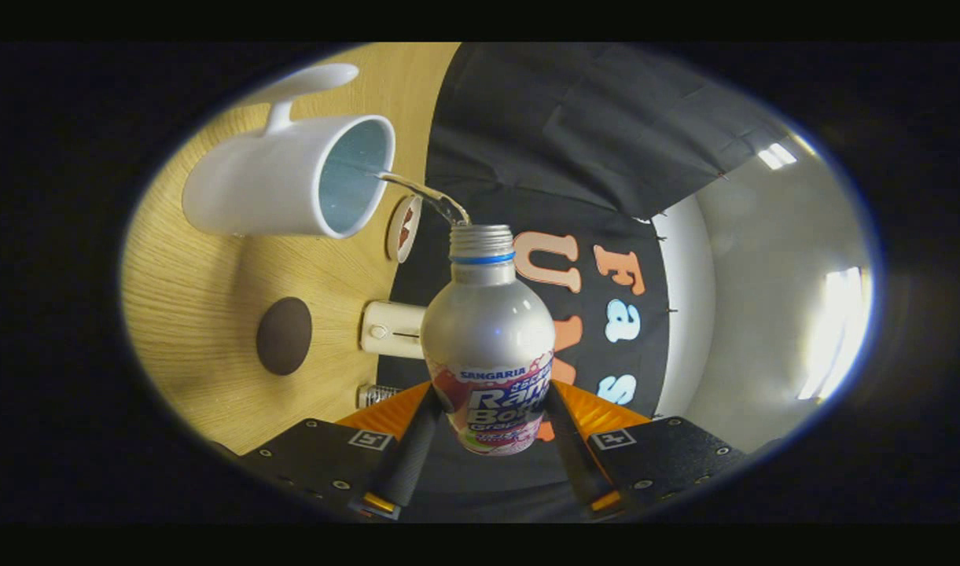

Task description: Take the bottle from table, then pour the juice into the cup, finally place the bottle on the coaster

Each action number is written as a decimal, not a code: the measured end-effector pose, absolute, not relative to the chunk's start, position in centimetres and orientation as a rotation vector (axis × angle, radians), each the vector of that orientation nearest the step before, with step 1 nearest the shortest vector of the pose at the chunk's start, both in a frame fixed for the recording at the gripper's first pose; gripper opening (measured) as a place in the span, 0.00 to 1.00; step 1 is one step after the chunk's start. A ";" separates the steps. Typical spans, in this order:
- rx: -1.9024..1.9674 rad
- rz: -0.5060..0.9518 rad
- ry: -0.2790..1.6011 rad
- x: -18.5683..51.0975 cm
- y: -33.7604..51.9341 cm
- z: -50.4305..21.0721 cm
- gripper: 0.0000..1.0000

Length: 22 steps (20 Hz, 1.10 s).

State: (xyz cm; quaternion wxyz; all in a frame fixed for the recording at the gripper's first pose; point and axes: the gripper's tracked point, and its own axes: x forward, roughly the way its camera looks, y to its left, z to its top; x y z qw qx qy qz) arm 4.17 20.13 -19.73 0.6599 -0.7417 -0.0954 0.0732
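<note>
My gripper [489,420] is shut on a silver bottle [487,330], both fingers pressing on its labelled lower body. The bottle is uncapped, with a threaded neck and a blue ring, and it is tipped toward the white mug [287,185]. A thin clear stream [421,191] runs from the bottle's mouth into the mug's pale blue inside. The mug stands on the wooden table [189,314] just beyond the bottle's mouth, its handle on the far side. A dark brown round coaster [284,336] lies on the table beside the mug, off to one side of the bottle.
A small round disc with a red mark [403,228] lies near the mug's rim. A cream box-shaped object [391,329] and a small ribbed metal cap [377,395] sit by the table's edge close to the fingers. The black booth cloth hangs behind.
</note>
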 end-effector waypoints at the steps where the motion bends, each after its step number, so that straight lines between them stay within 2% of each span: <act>1: -1.683 0.166 -0.222 4.2 20.1 -19.7 0.76; 22: -1.775 0.127 -0.334 6.1 19.7 -17.3 0.76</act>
